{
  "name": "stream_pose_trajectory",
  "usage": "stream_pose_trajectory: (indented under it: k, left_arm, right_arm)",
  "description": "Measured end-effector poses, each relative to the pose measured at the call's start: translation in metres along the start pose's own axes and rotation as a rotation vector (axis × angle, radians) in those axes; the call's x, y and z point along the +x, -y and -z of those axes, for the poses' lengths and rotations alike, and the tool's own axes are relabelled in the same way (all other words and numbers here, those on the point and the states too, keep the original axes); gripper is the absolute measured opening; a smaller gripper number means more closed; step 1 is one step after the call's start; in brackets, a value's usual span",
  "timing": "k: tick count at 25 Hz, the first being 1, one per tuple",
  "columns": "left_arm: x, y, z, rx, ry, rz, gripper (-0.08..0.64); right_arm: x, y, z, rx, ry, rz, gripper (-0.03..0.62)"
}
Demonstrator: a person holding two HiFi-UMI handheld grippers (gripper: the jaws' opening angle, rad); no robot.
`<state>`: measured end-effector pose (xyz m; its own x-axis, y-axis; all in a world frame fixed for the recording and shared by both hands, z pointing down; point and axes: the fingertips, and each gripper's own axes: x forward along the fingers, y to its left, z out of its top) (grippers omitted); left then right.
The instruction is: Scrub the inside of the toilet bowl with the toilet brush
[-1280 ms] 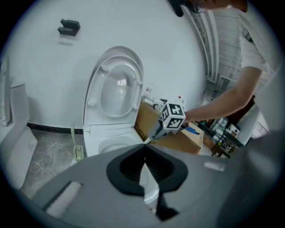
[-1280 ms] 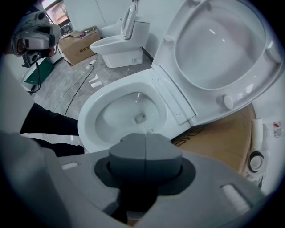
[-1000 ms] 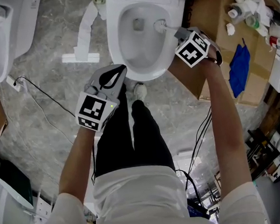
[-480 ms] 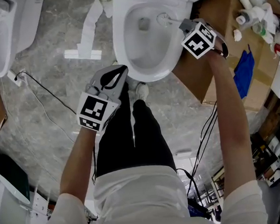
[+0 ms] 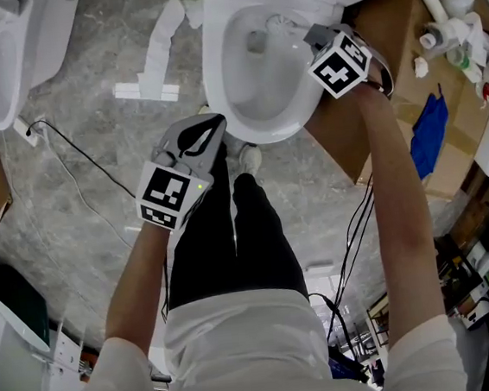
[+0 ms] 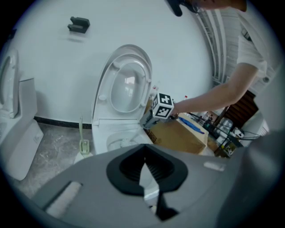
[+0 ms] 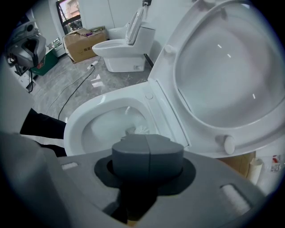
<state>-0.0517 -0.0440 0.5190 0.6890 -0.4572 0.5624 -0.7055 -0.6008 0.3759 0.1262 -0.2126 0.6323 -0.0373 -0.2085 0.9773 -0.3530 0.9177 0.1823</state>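
Note:
The white toilet bowl (image 5: 239,104) sits at the top of the head view with its lid (image 7: 222,67) raised. My right gripper (image 5: 310,34) reaches over the bowl's right rim, shut on the toilet brush handle. The white brush head (image 5: 277,26) lies inside the bowl near the back wall; it also shows past the shut jaws as brush head (image 7: 141,130) and brush head (image 6: 128,141). My left gripper (image 5: 211,126) hangs in front of the bowl, shut and holding nothing, pointed at the toilet (image 6: 127,89).
A second toilet (image 5: 4,59) stands at the left, with a cable (image 5: 77,173) across the marble floor. White strips (image 5: 149,70) lie by the bowl. A cardboard box (image 5: 374,107) with a blue cloth (image 5: 425,132) and bottles is on the right. A brush holder (image 6: 83,144) stands beside the toilet.
The right gripper has drawn the brush head from the bowl's right side toward the back, closer to the drain. The left gripper has stayed where it was.

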Motion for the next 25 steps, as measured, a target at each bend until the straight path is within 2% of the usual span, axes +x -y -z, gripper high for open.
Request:
stream_pose_trajectory:
  k: [15, 25]
  left_arm:
    - [-0.004, 0.000, 0.007, 0.003, -0.006, 0.008, -0.008]
    - [-0.004, 0.008, 0.008, 0.007, -0.006, 0.018, -0.008]
  right_arm:
    - [-0.004, -0.027, -0.038, 0.044, 0.110, 0.009, 0.144]
    - [0.003, -0.057, -0.029, 0.088, 0.112, -0.012, 0.144]
